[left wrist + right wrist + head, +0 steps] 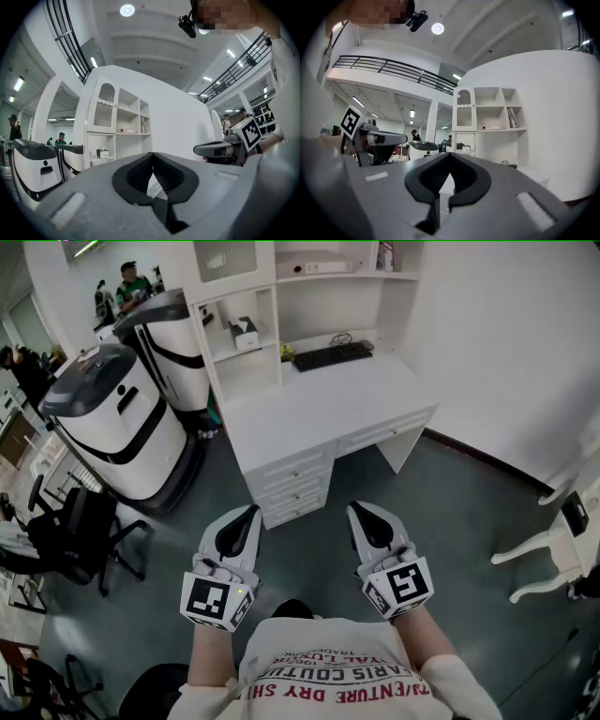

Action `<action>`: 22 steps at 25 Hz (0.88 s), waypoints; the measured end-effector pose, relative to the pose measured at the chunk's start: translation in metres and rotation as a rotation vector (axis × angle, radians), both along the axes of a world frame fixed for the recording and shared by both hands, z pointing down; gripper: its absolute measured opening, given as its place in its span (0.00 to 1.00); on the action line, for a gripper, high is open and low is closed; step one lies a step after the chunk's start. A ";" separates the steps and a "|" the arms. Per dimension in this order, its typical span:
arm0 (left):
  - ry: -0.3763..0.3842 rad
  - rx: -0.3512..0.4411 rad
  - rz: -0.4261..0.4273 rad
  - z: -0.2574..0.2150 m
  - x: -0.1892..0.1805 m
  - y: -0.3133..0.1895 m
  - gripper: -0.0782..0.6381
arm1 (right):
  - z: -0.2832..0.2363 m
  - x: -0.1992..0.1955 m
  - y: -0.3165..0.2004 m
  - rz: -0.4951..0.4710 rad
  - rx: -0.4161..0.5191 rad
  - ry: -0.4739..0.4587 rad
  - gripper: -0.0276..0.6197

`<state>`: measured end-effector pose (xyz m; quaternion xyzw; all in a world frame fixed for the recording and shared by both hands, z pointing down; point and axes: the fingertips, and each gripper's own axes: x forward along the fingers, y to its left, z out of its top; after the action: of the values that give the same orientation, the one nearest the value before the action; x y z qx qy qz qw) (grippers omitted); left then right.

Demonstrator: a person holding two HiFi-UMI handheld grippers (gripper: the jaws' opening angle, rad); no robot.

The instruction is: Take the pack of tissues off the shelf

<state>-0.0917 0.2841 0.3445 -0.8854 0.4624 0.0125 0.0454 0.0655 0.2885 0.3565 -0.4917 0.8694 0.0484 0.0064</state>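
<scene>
I see a black keyboard (332,355) at the back of a white desk (319,418), two white-and-black machines (117,423) beside it, and a black office chair (80,535) near them.

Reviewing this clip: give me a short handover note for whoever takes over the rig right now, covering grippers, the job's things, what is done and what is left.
Left gripper: jaws shut, empty, held low in front of the body.
Right gripper: jaws shut, empty, beside the left.
Pack of tissues: in a cubby of the white shelf at the desk's back left, untouched.
Done: nothing; the person stands back from the desk.
Left: step up, open one gripper, grip the pack, lift it out.
</scene>
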 end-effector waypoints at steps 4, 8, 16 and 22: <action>0.001 -0.005 -0.004 -0.006 0.006 -0.002 0.12 | 0.001 0.003 -0.001 -0.007 -0.004 0.005 0.05; 0.002 -0.017 -0.009 -0.001 0.009 -0.006 0.12 | 0.003 0.006 -0.003 -0.011 -0.004 0.008 0.05; 0.050 -0.023 -0.003 0.002 0.025 -0.019 0.12 | 0.017 0.024 -0.016 0.007 -0.053 -0.040 0.05; 0.095 -0.024 -0.080 -0.005 0.019 -0.048 0.80 | 0.027 0.029 -0.037 0.005 -0.083 -0.053 0.05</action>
<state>-0.0726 0.2357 0.3399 -0.8651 0.4993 0.0469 0.0135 0.0943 0.2511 0.3832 -0.4950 0.8689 -0.0007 0.0087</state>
